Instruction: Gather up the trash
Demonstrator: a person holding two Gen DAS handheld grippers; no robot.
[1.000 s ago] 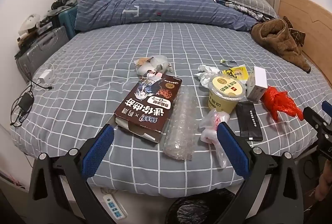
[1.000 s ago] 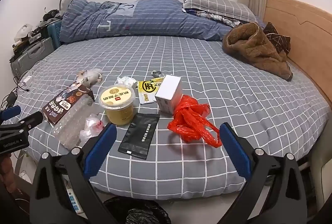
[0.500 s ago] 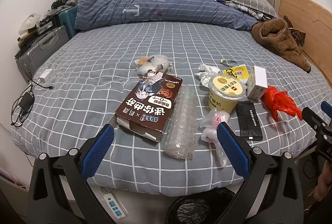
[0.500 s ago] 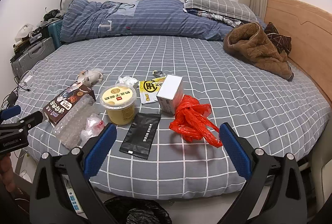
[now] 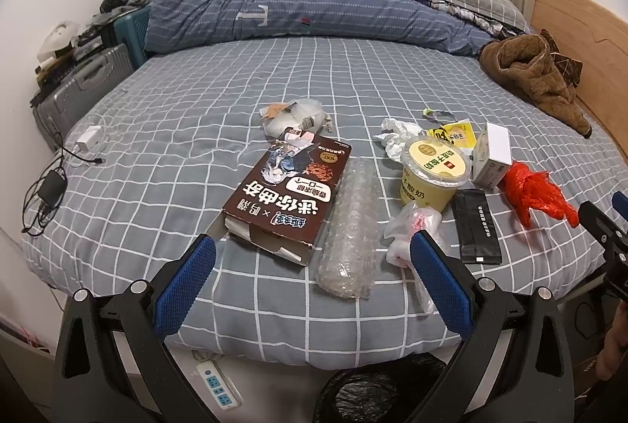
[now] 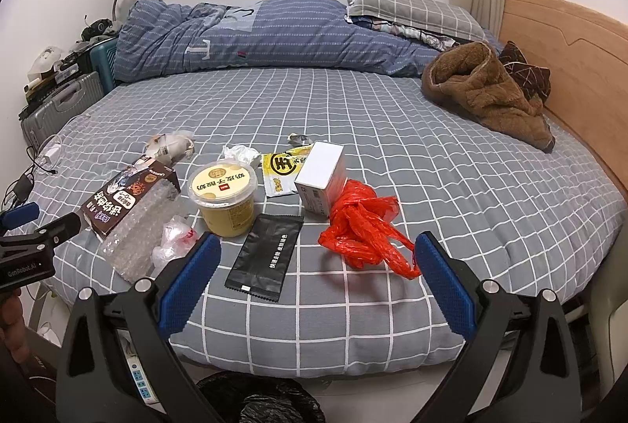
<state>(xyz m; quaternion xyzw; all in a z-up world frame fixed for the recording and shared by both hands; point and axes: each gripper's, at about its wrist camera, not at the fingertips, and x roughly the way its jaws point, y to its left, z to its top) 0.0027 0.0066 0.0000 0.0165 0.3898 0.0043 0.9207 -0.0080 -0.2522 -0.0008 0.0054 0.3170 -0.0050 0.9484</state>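
Trash lies on the grey checked bed (image 5: 165, 132): a brown cookie box (image 5: 288, 193), a roll of bubble wrap (image 5: 351, 230), a yellow cup (image 5: 431, 174), a black sachet (image 5: 477, 226), a red plastic bag (image 5: 537, 189), a white box (image 5: 492, 154) and crumpled wrappers (image 5: 292, 117). My left gripper (image 5: 312, 279) is open at the bed's near edge, in front of the box and bubble wrap. My right gripper (image 6: 318, 283) is open too, near the black sachet (image 6: 267, 254) and red bag (image 6: 363, 228). Neither gripper has anything between its fingers.
A bin lined with a black bag (image 5: 373, 389) stands on the floor below the bed edge, beside a power strip (image 5: 218, 383). A brown fleece garment (image 6: 486, 93) and a blue duvet (image 6: 251, 34) lie farther back. Suitcases (image 5: 78, 85) and chargers (image 5: 88, 140) are at the left.
Both grippers have moved slightly forward and closer to the trash on the bed. Their jaws stay open and none of the objects has moved.
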